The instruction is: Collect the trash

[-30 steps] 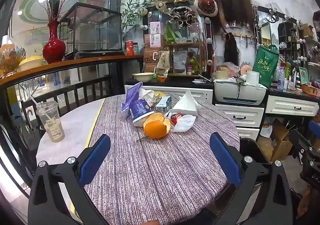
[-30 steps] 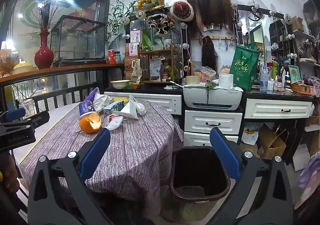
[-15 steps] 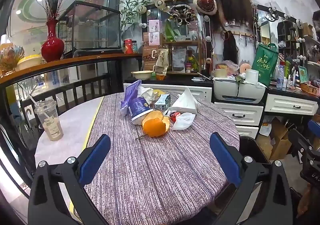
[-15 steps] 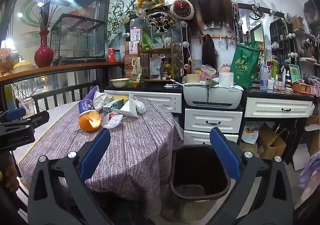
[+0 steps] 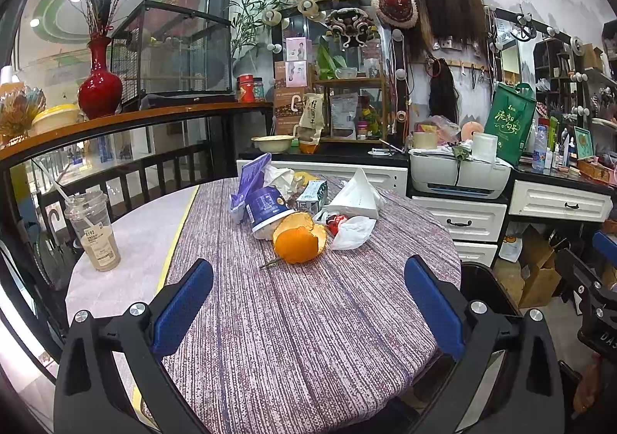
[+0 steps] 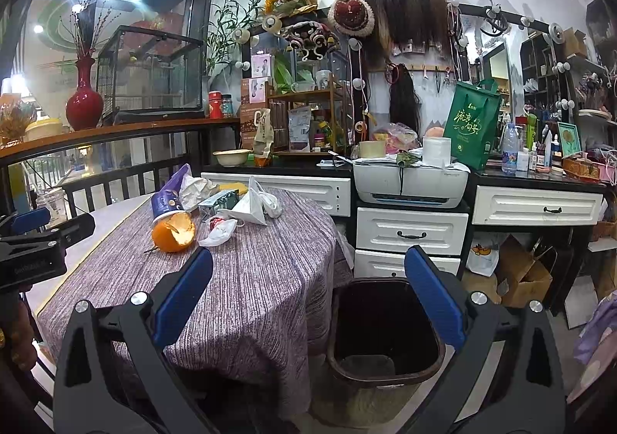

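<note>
A heap of trash sits on the far half of the bench: a hollow orange peel (image 5: pixel 300 241) nearest, a blue tub (image 5: pixel 265 211) tipped on its side touching it, a purple wrapper (image 5: pixel 248 183), crumpled tissue (image 5: pixel 279 176), a small carton (image 5: pixel 313 196) and white plastic bags (image 5: pixel 356 210). The dark bin (image 6: pixel 383 333) stands upright on the floor beside the bench.

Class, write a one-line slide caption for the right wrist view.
Open right hand-held gripper above a dark bin beside the table, where orange peel and wrappers wait.
</note>
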{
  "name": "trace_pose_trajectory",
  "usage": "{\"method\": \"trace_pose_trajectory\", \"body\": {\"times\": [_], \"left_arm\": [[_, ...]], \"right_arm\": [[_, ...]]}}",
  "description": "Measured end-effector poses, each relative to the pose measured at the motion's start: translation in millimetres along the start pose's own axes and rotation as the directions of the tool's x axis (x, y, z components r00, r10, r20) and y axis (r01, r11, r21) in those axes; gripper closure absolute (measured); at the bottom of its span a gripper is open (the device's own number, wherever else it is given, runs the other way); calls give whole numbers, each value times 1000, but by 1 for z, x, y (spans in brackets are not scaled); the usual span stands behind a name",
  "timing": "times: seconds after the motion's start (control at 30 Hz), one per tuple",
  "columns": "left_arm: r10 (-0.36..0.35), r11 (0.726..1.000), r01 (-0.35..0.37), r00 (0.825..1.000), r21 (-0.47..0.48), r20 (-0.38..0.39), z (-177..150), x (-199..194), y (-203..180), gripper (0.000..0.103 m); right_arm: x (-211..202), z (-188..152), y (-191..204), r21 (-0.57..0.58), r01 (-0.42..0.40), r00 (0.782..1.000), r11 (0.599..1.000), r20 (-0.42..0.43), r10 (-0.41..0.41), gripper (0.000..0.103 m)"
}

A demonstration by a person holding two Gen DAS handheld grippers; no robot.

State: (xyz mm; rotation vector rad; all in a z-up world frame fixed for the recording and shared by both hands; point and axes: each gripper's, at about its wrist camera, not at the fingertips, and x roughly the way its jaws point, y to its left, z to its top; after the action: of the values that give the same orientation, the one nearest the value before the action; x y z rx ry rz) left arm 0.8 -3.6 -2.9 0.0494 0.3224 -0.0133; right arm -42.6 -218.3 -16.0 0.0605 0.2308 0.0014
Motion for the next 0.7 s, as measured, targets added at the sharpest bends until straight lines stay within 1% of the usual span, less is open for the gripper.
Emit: {"method": "trace_pose_trajectory", "body": {"times": [0.7], "left_arm": [[-2, 1000, 2, 1000, 2, -8, -4, 4, -2, 5]], "right_arm": [[4, -3, -1, 3, 0, 1000, 1000, -13, 0, 5]]}}
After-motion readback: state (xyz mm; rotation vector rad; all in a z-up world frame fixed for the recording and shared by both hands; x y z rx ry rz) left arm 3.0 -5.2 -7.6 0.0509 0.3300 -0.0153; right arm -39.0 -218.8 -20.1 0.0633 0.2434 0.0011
